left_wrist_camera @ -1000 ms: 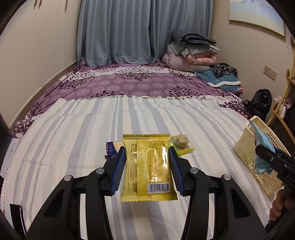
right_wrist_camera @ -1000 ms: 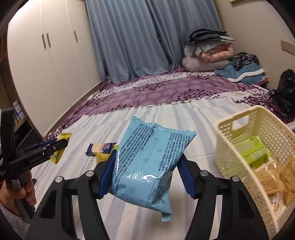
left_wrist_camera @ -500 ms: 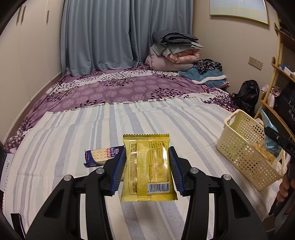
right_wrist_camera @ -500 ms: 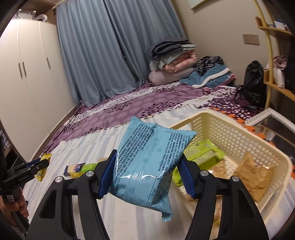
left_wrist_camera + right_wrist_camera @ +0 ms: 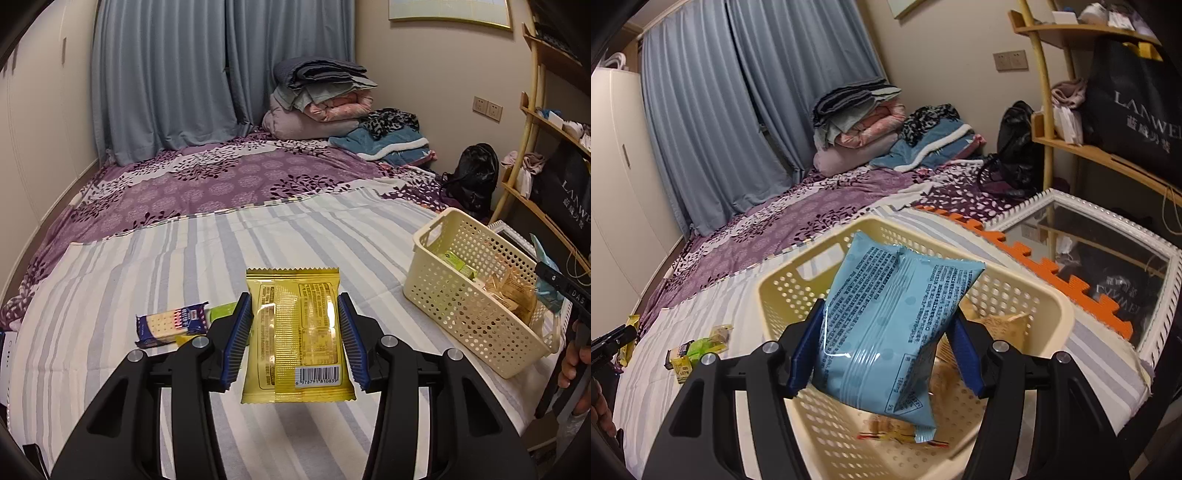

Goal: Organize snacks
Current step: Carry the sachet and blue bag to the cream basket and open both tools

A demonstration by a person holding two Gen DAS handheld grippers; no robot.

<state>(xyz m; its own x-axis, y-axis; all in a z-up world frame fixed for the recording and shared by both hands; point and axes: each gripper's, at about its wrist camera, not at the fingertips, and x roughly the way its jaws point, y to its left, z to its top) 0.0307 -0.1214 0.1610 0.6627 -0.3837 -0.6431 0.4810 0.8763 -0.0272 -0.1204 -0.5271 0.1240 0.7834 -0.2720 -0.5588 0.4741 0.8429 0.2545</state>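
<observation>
My left gripper [image 5: 295,339] is shut on a gold snack packet [image 5: 297,332] and holds it above the striped bed. My right gripper [image 5: 886,350] is shut on a light blue snack bag [image 5: 890,325] and holds it over the cream perforated basket [image 5: 1049,302]. The basket also shows in the left wrist view [image 5: 443,299] at the right, with a green packet [image 5: 458,264] and tan packets inside. A blue cracker pack [image 5: 170,325] and a green packet [image 5: 221,310] lie on the bed to the left.
Small loose snacks [image 5: 698,350] lie on the bed left of the basket. A white-framed glass table [image 5: 1108,258] and orange foam mat edge stand right of the bed. A wooden shelf [image 5: 1082,147] with bags is beyond. Folded bedding [image 5: 321,99] is piled at the far end.
My right gripper has carried the blue bag rightward from beside the basket to above its inside. My left gripper has turned right with the gold packet, bringing the basket further into view.
</observation>
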